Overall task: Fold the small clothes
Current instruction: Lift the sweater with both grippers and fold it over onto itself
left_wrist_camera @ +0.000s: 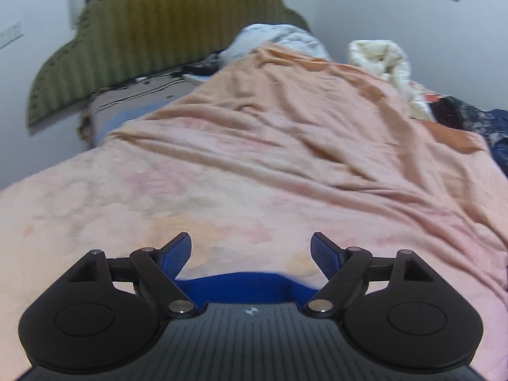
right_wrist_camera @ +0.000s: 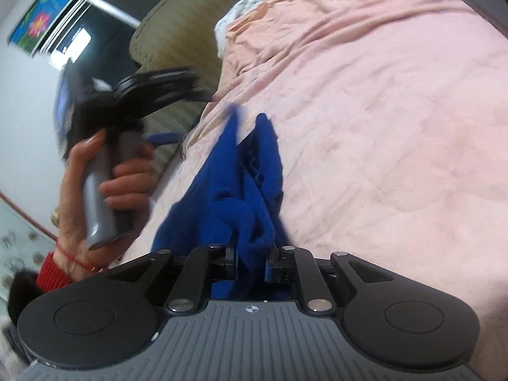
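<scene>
A small blue knit garment [right_wrist_camera: 235, 187] hangs bunched over the pink bedspread [right_wrist_camera: 381, 127]. My right gripper [right_wrist_camera: 252, 260] is shut on the near end of the garment, which trails away toward the bed's left side. My left gripper [left_wrist_camera: 250, 250] is open and empty above the bedspread [left_wrist_camera: 238, 174]; a strip of the blue garment [left_wrist_camera: 247, 285] shows just under it, behind the fingertips. In the right wrist view the left gripper [right_wrist_camera: 152, 85] is blurred, held in a hand left of the garment; its jaws cannot be read there.
An olive padded headboard [left_wrist_camera: 143, 41] stands at the far end. Crumpled white bedding [left_wrist_camera: 381, 60] and dark clothes [left_wrist_camera: 470, 120] lie at the far right of the bed. A dark window [right_wrist_camera: 104, 16] and a flower picture [right_wrist_camera: 41, 16] are on the wall to the left.
</scene>
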### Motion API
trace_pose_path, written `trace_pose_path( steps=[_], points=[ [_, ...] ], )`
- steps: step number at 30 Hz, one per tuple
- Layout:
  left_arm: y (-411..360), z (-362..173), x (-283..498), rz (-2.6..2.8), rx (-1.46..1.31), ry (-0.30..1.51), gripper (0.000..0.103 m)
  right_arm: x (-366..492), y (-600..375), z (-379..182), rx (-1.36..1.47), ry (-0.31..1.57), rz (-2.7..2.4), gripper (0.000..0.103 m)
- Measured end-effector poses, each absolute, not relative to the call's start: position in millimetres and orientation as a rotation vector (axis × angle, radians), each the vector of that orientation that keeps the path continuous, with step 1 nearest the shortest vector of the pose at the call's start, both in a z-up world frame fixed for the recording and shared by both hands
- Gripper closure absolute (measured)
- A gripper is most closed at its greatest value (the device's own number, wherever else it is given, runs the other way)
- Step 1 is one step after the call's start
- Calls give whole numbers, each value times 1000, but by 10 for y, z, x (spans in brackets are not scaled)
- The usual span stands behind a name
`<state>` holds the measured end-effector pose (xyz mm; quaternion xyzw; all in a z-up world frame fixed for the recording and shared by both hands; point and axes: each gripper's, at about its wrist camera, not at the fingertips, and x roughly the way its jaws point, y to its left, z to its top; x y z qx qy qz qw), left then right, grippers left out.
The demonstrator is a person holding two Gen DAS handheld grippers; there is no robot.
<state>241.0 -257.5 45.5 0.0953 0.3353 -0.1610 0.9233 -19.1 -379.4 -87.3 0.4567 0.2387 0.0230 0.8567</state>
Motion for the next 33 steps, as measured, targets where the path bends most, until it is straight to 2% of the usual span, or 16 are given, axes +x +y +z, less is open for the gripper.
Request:
trace_pose_path(
  steps=[2, 5, 6, 8, 9, 17, 22, 24, 26, 27, 28, 29, 33],
  points=[
    [-2340, 457, 2329, -284, 230, 673, 20, -178, -3837, -924, 998, 512, 40, 82],
    [-1890, 323, 2176, -234, 298, 669, 20, -210, -3833, -876, 968, 510, 16, 80],
    [-1718, 260, 2135, -226, 299, 680, 20, -233, -3836, -831, 946, 497, 0, 75],
    [-1404, 165, 2100, -223, 256, 720, 20, -232, -3862, -722, 876, 469, -40, 48],
    [-1270, 125, 2106, -230, 214, 744, 20, -192, -3891, -670, 847, 465, -49, 46],
    [-746, -220, 2366, -395, -164, 899, 20, 786, -4158, -659, 751, 666, 131, 38],
    [-732, -418, 2577, -496, -338, 937, 21, 1384, -4321, -744, 788, 735, 319, 38],
    [-763, -491, 2657, -538, -400, 948, 22, 1618, -4360, -793, 817, 753, 410, 42],
    [-853, -506, 2683, -562, -389, 935, 47, 1824, -4347, -820, 834, 762, 465, 53],
    [-905, -493, 2679, -559, -348, 928, 72, 1926, -4337, -836, 838, 767, 482, 57],
    [-953, -471, 2665, -552, -301, 910, 78, 1986, -4318, -848, 838, 773, 479, 73],
    [-985, -431, 2640, -555, -266, 883, 81, 2047, -4306, -846, 834, 779, 476, 82],
    [-1143, -225, 2587, -536, -139, 751, 84, 2012, -4195, -642, 708, 710, 460, 84]
  ],
)
